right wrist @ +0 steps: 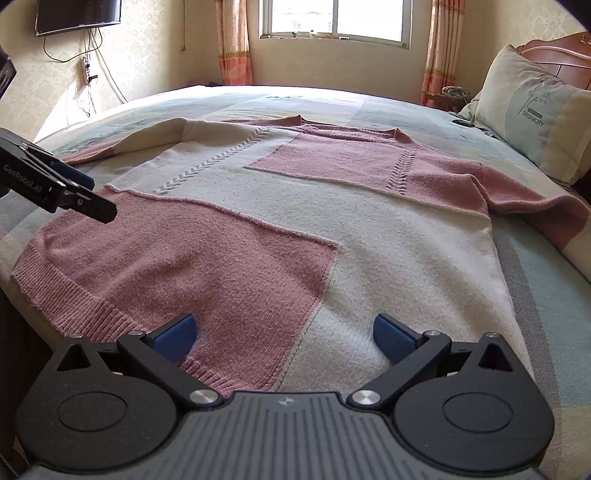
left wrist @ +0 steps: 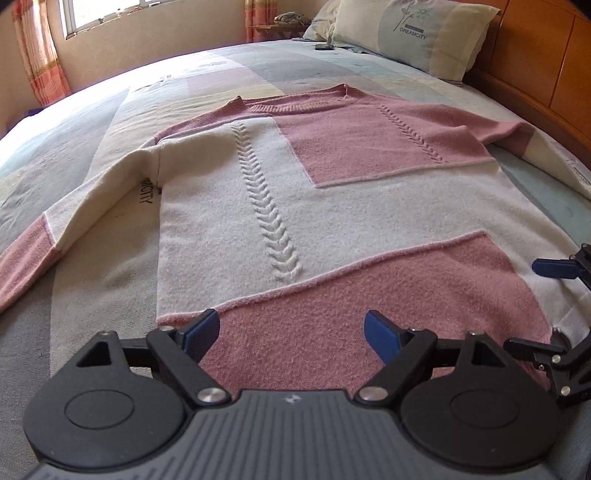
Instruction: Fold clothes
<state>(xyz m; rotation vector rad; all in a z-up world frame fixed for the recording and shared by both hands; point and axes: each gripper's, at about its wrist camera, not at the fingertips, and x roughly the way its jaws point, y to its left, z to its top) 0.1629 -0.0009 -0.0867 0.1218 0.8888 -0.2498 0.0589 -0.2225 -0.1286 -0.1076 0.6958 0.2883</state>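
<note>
A pink and cream knit sweater (left wrist: pixel 332 206) lies spread flat, front up, on the bed, hem nearest, collar far, both sleeves angled outward, cable stitching down the chest.

Pillow (right wrist: pixel 532 110) at bed (right wrist: pixel 295 99) head; window (right wrist: pixel 334 18) beyond bed; television (right wrist: pixel 77 14) left of window.

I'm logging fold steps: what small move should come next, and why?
Probably lower both grippers onto the hem and pinch it: the sweater lies flat and unfolded, and the left gripper and right gripper are open above its bottom edge.
</note>
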